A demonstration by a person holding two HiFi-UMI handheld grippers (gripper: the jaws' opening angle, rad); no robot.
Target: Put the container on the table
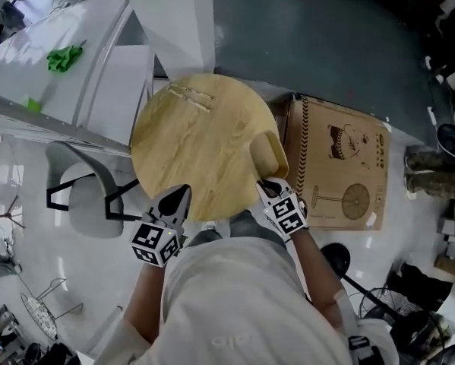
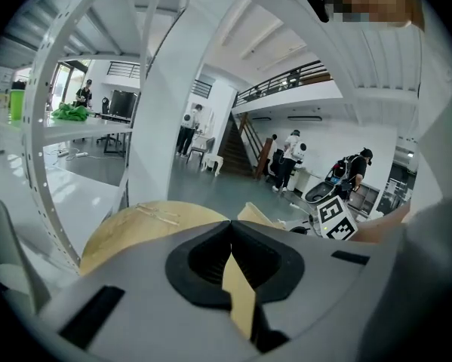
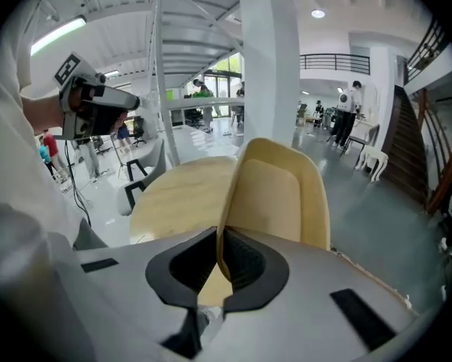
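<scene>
A shallow beige container (image 1: 269, 152) stands on edge over the right rim of the round wooden table (image 1: 197, 147). My right gripper (image 1: 270, 185) is shut on the container's near rim. In the right gripper view the container (image 3: 280, 194) rises tilted from between the jaws of the right gripper (image 3: 222, 256), with the table top (image 3: 182, 194) behind it. My left gripper (image 1: 178, 198) hovers at the table's near left edge, jaws together and empty. The left gripper view shows the left gripper (image 2: 231, 236) pointing across the table (image 2: 146, 225).
A printed cardboard box (image 1: 341, 166) lies on the floor right of the table. A grey chair (image 1: 86, 196) stands to the left. A white column (image 1: 174, 21) and a white bench with a green object (image 1: 64, 57) are behind. Two thin wooden sticks (image 1: 191, 96) lie on the table's far side.
</scene>
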